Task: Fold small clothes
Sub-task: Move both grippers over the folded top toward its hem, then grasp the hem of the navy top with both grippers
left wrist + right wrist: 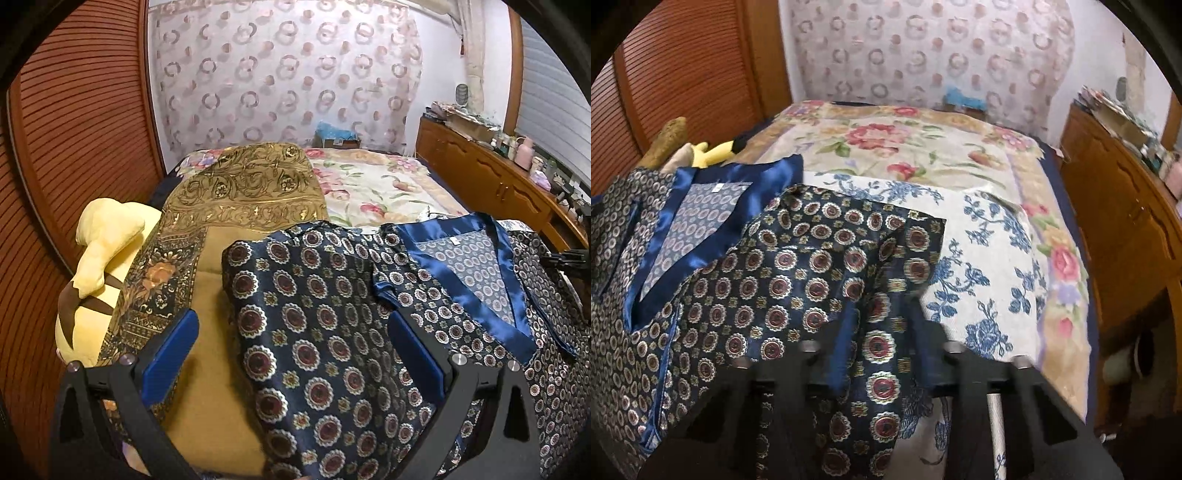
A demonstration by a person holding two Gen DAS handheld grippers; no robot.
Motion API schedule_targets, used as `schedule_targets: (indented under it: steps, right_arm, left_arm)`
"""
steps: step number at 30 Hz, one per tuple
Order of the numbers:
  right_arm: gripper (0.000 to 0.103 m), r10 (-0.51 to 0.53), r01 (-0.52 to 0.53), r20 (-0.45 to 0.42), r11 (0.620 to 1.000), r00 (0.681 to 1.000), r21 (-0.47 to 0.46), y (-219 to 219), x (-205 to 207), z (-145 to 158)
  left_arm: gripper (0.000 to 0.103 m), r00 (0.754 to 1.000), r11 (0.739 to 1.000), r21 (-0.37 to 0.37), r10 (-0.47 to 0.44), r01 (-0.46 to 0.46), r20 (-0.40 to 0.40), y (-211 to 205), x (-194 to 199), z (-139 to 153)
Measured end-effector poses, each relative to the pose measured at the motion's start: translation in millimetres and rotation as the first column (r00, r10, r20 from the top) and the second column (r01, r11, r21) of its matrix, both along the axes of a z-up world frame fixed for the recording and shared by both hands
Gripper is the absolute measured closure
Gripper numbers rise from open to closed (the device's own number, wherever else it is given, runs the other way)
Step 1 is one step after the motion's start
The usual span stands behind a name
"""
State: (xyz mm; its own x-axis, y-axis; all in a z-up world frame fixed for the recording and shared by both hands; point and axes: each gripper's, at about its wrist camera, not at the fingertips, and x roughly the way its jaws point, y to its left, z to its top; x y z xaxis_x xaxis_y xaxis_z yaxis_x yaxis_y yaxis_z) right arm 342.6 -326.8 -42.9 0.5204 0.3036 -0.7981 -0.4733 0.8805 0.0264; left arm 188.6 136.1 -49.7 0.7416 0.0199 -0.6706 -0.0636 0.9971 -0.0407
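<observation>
A navy patterned satin top [461,295] with a shiny blue V-neck trim [443,273] lies front-up on the bed. Its left sleeve [314,332] is folded and spread flat; my left gripper [291,350] hangs open over it, blue pads either side, holding nothing. In the right wrist view the same top [701,295] lies at left, and my right gripper [882,332] is shut on its right sleeve [849,266], which drapes over and between the fingers, lifted off the bed.
A yellow plush toy [103,258] and a gold ornate blanket [243,192] lie to the left. Floral covers [997,266] spread over the bed. A wooden cabinet [1126,229] with clutter stands at right, a louvred wardrobe door [81,129] at left.
</observation>
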Motion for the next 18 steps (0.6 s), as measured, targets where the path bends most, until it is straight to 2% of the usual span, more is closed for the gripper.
schedule_targets:
  steps: [3,6,11,14,16,18]
  right_arm:
    - [0.096,-0.014,0.014,0.012,1.000,1.000,0.003,-7.0,2.2,0.8]
    - [0.097,-0.092,0.093,0.035,0.996,0.995,-0.013,-20.6,7.2,4.0]
    - [0.096,-0.113,0.113,0.008,0.994,0.994,0.012,-29.8,13.1,2.3]
    - [0.088,-0.104,0.104,0.015,0.995,0.994,0.002,-25.4,12.6,0.0]
    - [0.084,-0.107,0.108,0.032,0.994,0.994,-0.008,-22.9,12.9,-0.6]
    - [0.080,-0.116,0.116,0.029,0.993,0.993,-0.001,-22.5,13.9,-1.1]
  left_arm:
    - [0.000,1.000,1.000,-0.006,-0.001,0.001,0.000,3.8,2.7,-1.1]
    - [0.000,1.000,1.000,-0.007,-0.002,0.002,-0.002,8.0,4.0,-2.2]
    - [0.003,1.000,1.000,-0.019,-0.015,0.015,0.009,14.4,5.2,0.0]
    - [0.009,1.000,0.999,-0.037,-0.018,0.019,0.015,20.8,5.6,1.4]
    - [0.025,1.000,0.998,-0.050,-0.022,0.023,0.016,24.0,6.4,2.1]
    - [0.035,1.000,0.998,-0.061,-0.022,0.023,0.009,26.0,8.1,1.7]
